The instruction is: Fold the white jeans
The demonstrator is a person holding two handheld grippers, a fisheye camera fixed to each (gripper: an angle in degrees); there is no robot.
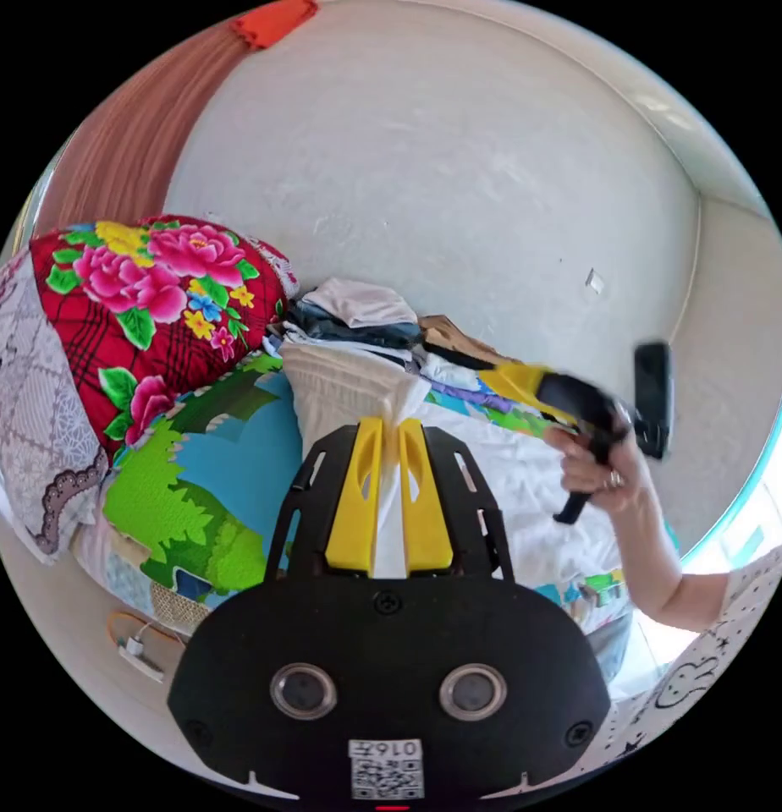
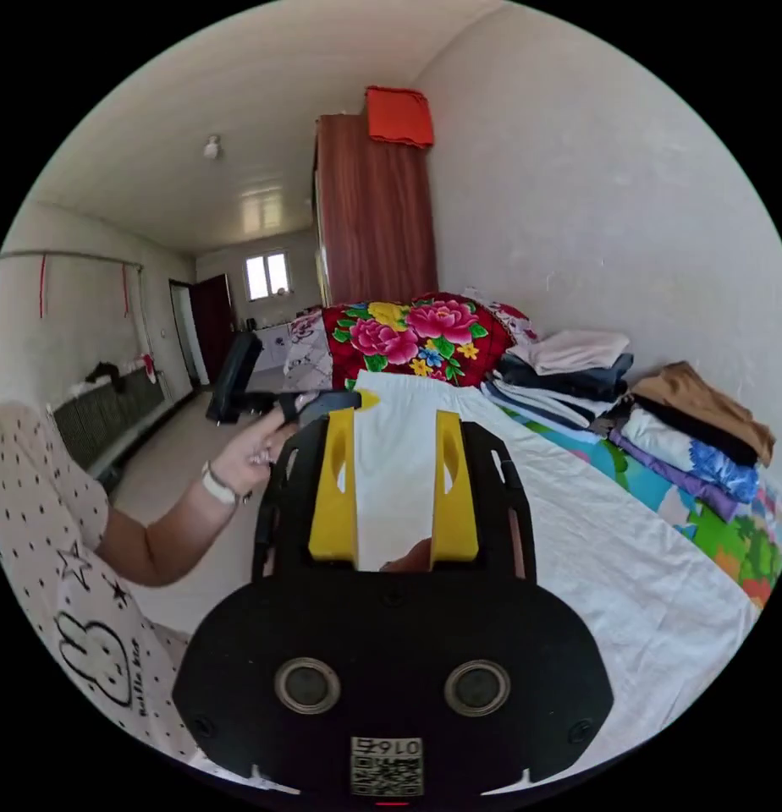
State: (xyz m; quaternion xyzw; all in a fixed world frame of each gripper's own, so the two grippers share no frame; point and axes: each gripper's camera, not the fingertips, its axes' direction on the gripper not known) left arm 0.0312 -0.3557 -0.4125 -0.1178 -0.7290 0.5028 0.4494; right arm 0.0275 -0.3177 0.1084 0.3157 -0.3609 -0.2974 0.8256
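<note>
Your left gripper (image 1: 389,427) is raised, its jaws pinched narrow on a fold of the white jeans (image 1: 357,393). Your right gripper (image 2: 395,423) stands wide, jeans between the jaws, neither pressing. Beyond lie the bed (image 2: 662,499), stacked clothes (image 2: 577,364), a floral pillow (image 2: 416,334) and wardrobe (image 2: 374,211).

text: none legible | code sticker (image 1: 386,768) on my left claw (image 1: 389,423): characters unclear | code sticker (image 2: 387,765) on my right claw (image 2: 395,414): same | lettering on person's shirt (image 2: 78,592): too small
</note>
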